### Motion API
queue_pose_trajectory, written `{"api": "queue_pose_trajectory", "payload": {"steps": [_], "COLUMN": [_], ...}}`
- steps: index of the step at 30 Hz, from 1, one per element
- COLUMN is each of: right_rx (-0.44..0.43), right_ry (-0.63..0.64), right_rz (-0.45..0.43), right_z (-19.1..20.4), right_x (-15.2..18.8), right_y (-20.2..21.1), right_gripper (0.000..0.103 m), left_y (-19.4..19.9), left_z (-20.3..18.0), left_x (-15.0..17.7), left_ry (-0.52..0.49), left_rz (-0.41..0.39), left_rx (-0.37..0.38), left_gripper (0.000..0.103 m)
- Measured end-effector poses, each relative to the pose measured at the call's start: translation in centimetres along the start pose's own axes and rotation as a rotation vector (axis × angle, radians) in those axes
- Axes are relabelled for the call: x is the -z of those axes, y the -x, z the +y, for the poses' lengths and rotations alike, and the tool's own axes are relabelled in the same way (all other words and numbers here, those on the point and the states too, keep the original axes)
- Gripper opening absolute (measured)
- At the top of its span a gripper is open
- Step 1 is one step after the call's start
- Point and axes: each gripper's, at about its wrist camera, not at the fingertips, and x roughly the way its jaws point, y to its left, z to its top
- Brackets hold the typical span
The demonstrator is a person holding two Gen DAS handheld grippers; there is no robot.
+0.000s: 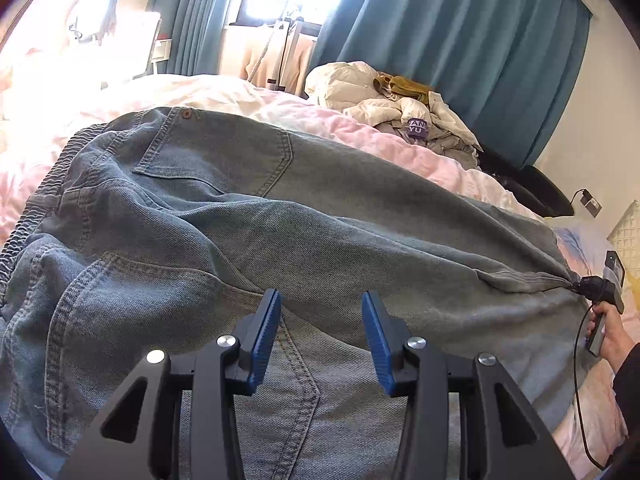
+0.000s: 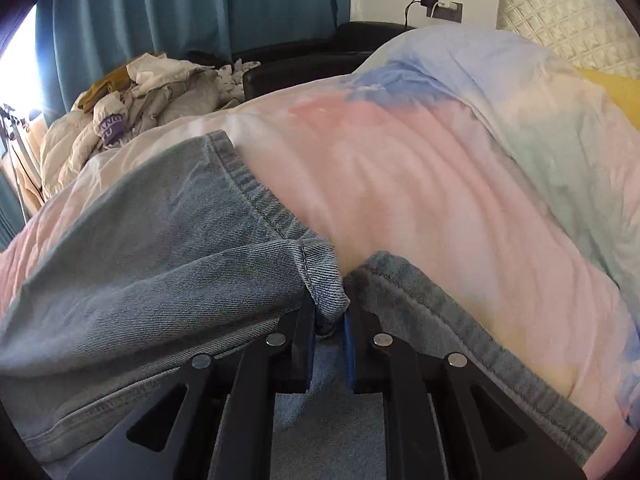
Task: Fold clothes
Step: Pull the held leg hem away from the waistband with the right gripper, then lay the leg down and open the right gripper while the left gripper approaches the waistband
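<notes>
Under everything you have the bed with its pink, white and pale blue quilted duvet (image 1: 400,148), running out of frame at 9 and 3 o'clock in both views. Behind it, from 11 to 2 o'clock in the left wrist view, hang the teal pleated curtains (image 1: 460,40); the window between them is blown out to white, so nothing there can be made out.

Spread across the duvet lie the faded blue denim jeans (image 1: 240,220), elastic waistband at 9 o'clock in the left view, legs stretching toward 3 o'clock, the near part cut off by the bottom edge. At 1 o'clock a heap of cream, grey and mustard clothes (image 1: 404,104) sits on the far side of the bed, one piece showing a purple patch with partly readable letters.

Your left black gripper with blue pads (image 1: 321,300) hangs at 6 o'clock just over the denim, jaws spread wide with nothing between them; whether the pads touch the cloth is unclear. Your right black gripper (image 2: 330,320) is clenched on the bunched hem of the jeans (image 2: 326,292), its fingertips buried in the folds. In the left view it shows small at 3 o'clock (image 1: 592,284), your hand (image 1: 610,332) behind it, pulling the leg into a taut ridge
</notes>
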Motion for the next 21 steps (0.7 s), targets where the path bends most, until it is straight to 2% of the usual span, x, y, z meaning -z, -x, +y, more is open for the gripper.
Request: {"api": "queue_pose_trajectory", "payload": {"steps": [3, 5, 7, 11, 17, 19, 21], "right_rx": [-0.051, -0.073, -0.092, -0.126, -0.164, -0.175, -0.177], "right_ry": [-0.042, -0.04, -0.037, -0.031, -0.037, -0.049, -0.058], "right_rz": [0.021, 0.024, 0.016, 0.023, 0.036, 0.044, 0.051], "right_z": [-0.7, -0.7, -0.8, -1.2, -2.7, -3.3, -3.9], "right_x": [0.1, 0.1, 0.5, 2.3, 5.6, 6.5, 7.3], "right_y": [1.9, 3.8, 6.1, 10.1, 15.6, 17.2, 18.7], "right_gripper": [0.013, 0.013, 0.013, 0.013, 0.013, 0.013, 0.013], "left_y": [0.7, 1.1, 2.2, 5.1, 10.2, 11.6, 12.4], "left_z": [0.7, 1.4, 2.1, 3.0, 6.4, 7.7, 9.2], "left_x": [-0.2, -0.1, 0.1, 0.6, 1.6, 1.8, 2.4], "left_ry": [0.038, 0.066, 0.105, 0.1, 0.209, 0.238, 0.283], "left_rz": [0.033, 0.098, 0.127, 0.14, 0.134, 0.143, 0.197], "left_rx": [0.029, 0.061, 0.08, 0.046, 0.102, 0.081, 0.015], "left_gripper": [0.043, 0.043, 0.043, 0.043, 0.043, 0.043, 0.043]}}
